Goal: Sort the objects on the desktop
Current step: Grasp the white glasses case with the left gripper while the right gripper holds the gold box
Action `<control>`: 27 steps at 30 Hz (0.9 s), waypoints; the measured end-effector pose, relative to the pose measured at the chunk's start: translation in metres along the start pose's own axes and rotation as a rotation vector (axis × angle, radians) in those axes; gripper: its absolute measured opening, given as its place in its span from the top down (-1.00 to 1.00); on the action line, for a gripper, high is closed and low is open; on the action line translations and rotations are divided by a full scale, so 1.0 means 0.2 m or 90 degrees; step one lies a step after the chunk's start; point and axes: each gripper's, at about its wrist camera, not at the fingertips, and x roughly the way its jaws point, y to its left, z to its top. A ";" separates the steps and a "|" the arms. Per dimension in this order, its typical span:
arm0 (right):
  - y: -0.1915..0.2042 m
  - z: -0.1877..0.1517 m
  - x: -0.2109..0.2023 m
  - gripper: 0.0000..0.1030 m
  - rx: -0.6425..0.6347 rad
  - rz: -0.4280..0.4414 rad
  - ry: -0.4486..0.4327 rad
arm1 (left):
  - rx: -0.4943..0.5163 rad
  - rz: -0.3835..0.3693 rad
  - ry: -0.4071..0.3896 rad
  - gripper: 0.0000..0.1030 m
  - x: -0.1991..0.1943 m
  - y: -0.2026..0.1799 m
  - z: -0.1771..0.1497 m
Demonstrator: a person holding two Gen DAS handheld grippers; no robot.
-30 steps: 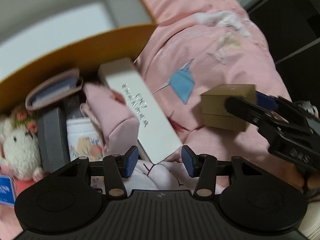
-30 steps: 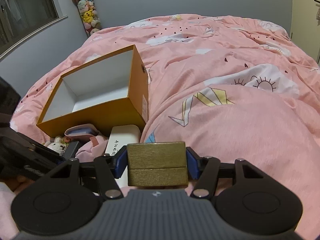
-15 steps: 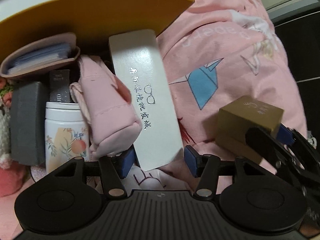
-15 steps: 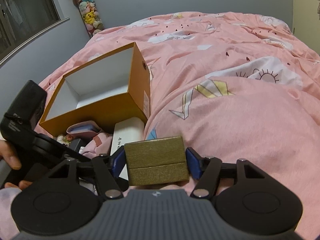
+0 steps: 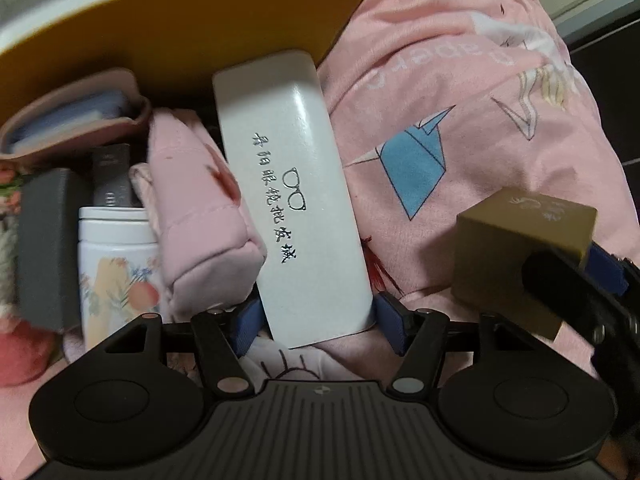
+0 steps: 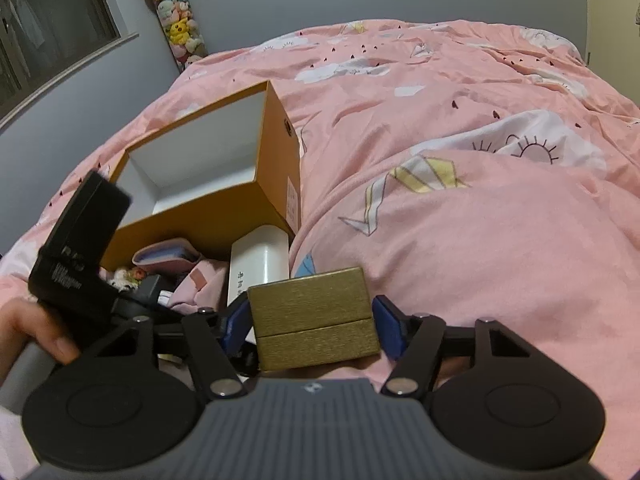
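A white glasses case [image 5: 292, 192] lies on the pink duvet, its far end against the orange open box [image 5: 180, 32]. My left gripper [image 5: 319, 322] points steeply down, and its opening jaws straddle the case's near end with the pads just beside its edges. My right gripper [image 6: 310, 324] is closing on a gold box [image 6: 312, 308] and holds it by its two sides. In the left wrist view the gold box [image 5: 516, 248] hangs at the right. The orange box [image 6: 200, 216] shows a bare white inside.
Left of the case are a pink pouch [image 5: 200, 216], a white floral jar [image 5: 116, 256], a grey box [image 5: 44, 240] and a pink card holder [image 5: 68, 120]. A hand [image 6: 36, 332] holds the left gripper. The pink duvet [image 6: 480, 260] rises in a mound at the right.
My left gripper has sunk toward the white case and rolled a little. Its jaws have widened and now flank the case's near end. The right gripper with the gold box has hardly moved.
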 end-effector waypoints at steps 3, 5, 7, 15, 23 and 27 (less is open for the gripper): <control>0.00 0.00 0.01 -0.27 0.004 0.002 0.002 | 0.007 0.020 -0.008 -0.42 0.02 -0.02 0.00; 0.01 -0.01 0.02 -0.28 -0.002 0.000 0.004 | 0.005 0.027 -0.007 -0.42 0.04 -0.03 0.02; 0.01 -0.02 0.03 -0.29 -0.008 -0.002 0.005 | 0.005 0.037 -0.006 -0.42 0.06 -0.03 0.04; -0.01 -0.02 0.04 -0.30 0.015 -0.003 0.007 | -0.020 -0.001 -0.011 -0.39 0.07 0.07 0.09; 0.03 0.03 0.01 -0.29 0.021 -0.001 0.005 | -0.004 -0.075 -0.088 -0.35 -0.21 0.21 0.05; 0.08 0.05 0.01 -0.29 0.007 -0.008 0.006 | 0.025 -0.081 -0.132 -0.32 -0.39 0.18 -0.13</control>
